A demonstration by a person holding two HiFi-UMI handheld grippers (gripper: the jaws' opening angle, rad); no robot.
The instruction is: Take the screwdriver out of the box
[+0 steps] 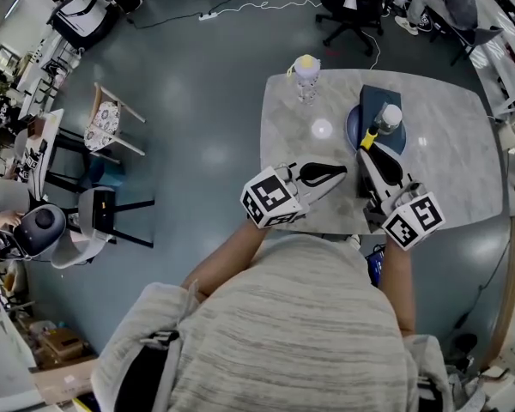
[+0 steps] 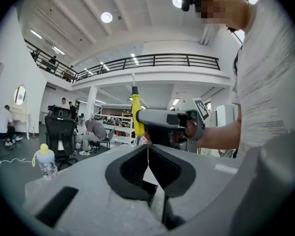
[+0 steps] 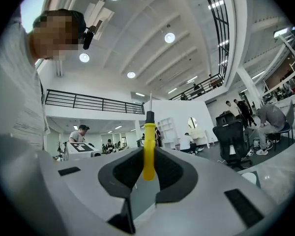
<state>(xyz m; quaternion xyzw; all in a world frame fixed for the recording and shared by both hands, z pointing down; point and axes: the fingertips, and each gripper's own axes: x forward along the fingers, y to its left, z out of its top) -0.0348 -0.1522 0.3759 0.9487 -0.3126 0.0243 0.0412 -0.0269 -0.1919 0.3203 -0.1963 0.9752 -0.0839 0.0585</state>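
- The left claw, pads closed together and empty, hung just left of the dark blue box on the pale marbled worktop; swinging in, it could knock the tool.
- The right claw pinched the yellow-handled screwdriver above the box's near edge; so short a bite might let it pivot or drop back.

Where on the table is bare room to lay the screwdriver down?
Bare: table right of the box, and the patch between bottle and left gripper. Crowded: around the box, where the right gripper holds the screwdriver.
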